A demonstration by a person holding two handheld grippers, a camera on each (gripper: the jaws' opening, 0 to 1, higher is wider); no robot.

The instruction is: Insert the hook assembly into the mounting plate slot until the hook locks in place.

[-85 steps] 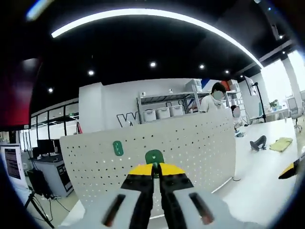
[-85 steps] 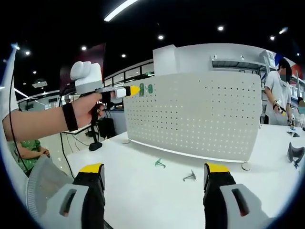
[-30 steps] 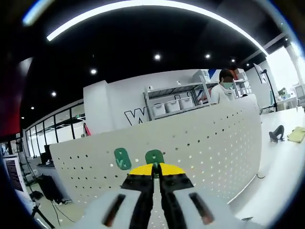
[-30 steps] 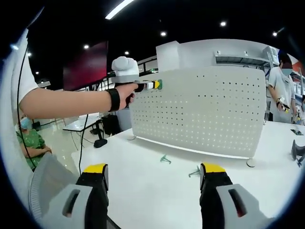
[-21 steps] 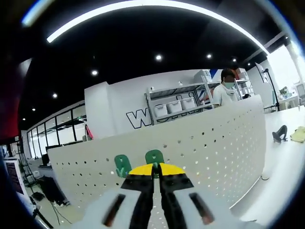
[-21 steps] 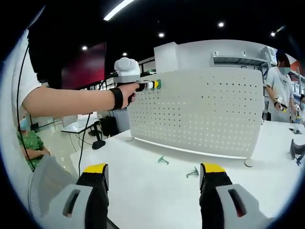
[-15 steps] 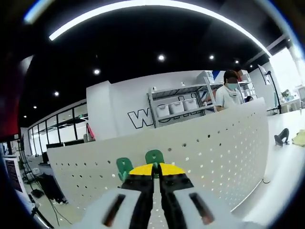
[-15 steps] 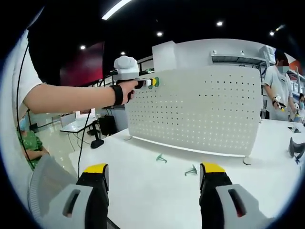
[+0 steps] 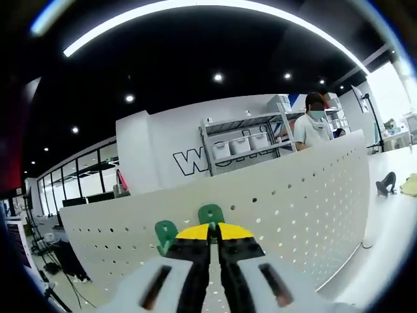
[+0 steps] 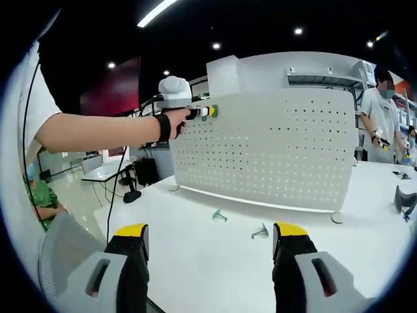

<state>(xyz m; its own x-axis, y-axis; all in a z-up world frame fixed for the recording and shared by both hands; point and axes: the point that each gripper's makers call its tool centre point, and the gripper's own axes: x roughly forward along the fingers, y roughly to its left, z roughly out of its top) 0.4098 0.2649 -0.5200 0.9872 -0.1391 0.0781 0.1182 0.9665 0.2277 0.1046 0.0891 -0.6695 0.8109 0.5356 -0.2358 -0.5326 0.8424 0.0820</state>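
Between the closed jaws of the left gripper (image 9: 210,233): green hook (image 9: 210,214), small, stiff, light plastic; best pinched low by its flat tab. Just beyond, white pegboard (image 9: 306,189), top edge near; second hook (image 9: 165,231) mounted alongside. Right gripper (image 10: 207,244) spread wide, holding nothing, over table (image 10: 195,248).

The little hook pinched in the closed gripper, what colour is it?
Green hook, clearest in the left gripper view.
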